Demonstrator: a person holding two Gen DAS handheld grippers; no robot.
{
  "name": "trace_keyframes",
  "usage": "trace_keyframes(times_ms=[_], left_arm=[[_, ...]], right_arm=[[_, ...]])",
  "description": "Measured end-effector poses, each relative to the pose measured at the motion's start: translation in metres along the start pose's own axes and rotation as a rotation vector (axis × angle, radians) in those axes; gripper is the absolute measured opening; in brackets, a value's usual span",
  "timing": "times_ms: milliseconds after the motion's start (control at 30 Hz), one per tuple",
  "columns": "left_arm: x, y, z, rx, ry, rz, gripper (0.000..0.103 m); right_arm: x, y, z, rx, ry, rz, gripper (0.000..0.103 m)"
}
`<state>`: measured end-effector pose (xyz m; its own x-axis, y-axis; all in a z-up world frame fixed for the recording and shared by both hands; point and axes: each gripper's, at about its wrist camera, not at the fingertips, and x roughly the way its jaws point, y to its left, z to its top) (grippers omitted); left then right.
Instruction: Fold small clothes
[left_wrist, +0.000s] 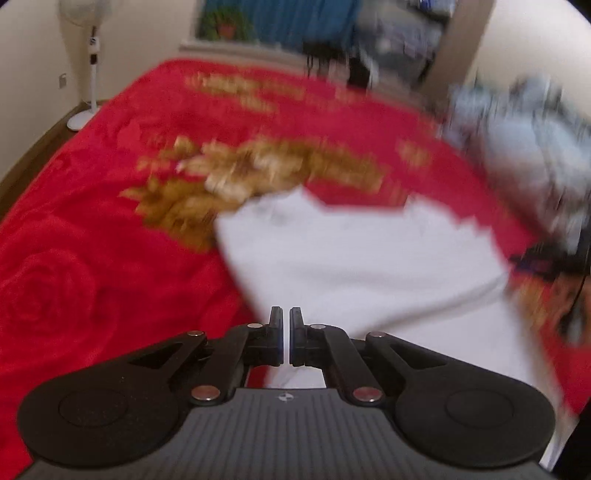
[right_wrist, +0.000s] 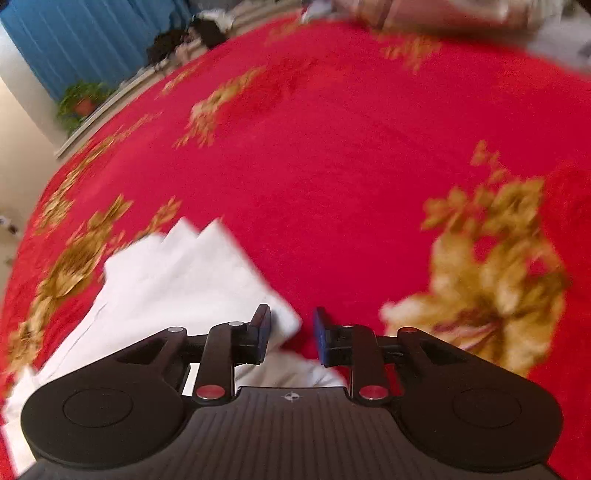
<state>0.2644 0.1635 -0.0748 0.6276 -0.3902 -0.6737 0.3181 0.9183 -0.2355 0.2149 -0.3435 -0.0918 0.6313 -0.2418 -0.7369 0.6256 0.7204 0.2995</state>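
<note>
The white garment (left_wrist: 369, 266) is lying on the red bed (left_wrist: 92, 240), at twelve o'clock of the left claw (left_wrist: 286, 325); that claw is pressed together, apparently empty; the right claw (right_wrist: 288, 325) is spreading around a corner; light, limp cloth, likely best pinched at corners.

The left gripper (left_wrist: 286, 317), jaws nearly closed, hovers over a white garment (left_wrist: 369, 266) on the red blanket (left_wrist: 110, 240).

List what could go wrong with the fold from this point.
1. The left gripper looks shut over the white garment, but blur hides whether cloth is pinched; it might slip free.
2. The right gripper is open with a cloth corner between its fingers; closing late could miss that corner.
3. Fast motion may rumple the folded layers.
</note>
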Motion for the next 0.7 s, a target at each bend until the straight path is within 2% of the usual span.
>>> trace_keyframes(times_ms=[67,133,167,200,233,267,300,333,433,500,533,600,700], left_arm=[[0.008,-0.008,0.002,-0.002,-0.031,-0.014,0.005],[0.027,-0.015,-0.001,0.010,-0.022,0.000,0.005],[0.036,-0.016,-0.005,0.010,0.008,0.014,0.005],[0.051,-0.016,-0.009,0.012,0.073,0.046,0.006],[0.063,-0.016,-0.016,0.015,0.152,0.090,0.006],[0.068,-0.016,-0.022,0.017,0.158,0.100,0.005],[0.065,-0.019,-0.021,0.025,0.142,0.105,0.005],[0.061,-0.022,-0.017,0.023,0.134,0.111,0.006],[0.035,-0.030,-0.009,-0.008,0.046,0.081,0.007],[0.019,-0.043,-0.005,0.012,-0.022,0.093,0.009],[0.009,-0.049,-0.003,0.013,-0.052,0.090,0.012],[-0.008,-0.063,0.000,0.023,-0.096,0.085,0.024],[-0.047,-0.092,-0.002,0.067,-0.156,0.133,0.032]], right_arm=[[-0.017,0.004,0.001,-0.017,-0.108,0.044,0.026],[-0.023,0.007,0.000,-0.033,-0.138,0.141,0.026],[-0.019,0.010,-0.002,-0.042,-0.101,0.191,0.027],[-0.008,0.009,-0.005,-0.041,-0.027,0.237,0.029],[0.006,0.008,-0.009,-0.041,0.072,0.248,0.029],[0.014,0.004,-0.013,-0.035,0.127,0.228,0.027],[0.014,-0.002,-0.015,-0.014,0.113,0.226,0.017],[0.009,-0.004,-0.014,-0.010,0.106,0.218,0.016],[-0.019,-0.001,-0.006,-0.045,0.066,0.218,0.022],[-0.046,0.001,-0.001,-0.113,0.021,0.225,0.022],[-0.060,0.000,0.001,-0.132,0.002,0.236,0.023],[-0.089,-0.005,0.003,-0.161,-0.035,0.264,0.023],[-0.132,-0.016,0.007,-0.241,-0.097,0.298,0.029]])
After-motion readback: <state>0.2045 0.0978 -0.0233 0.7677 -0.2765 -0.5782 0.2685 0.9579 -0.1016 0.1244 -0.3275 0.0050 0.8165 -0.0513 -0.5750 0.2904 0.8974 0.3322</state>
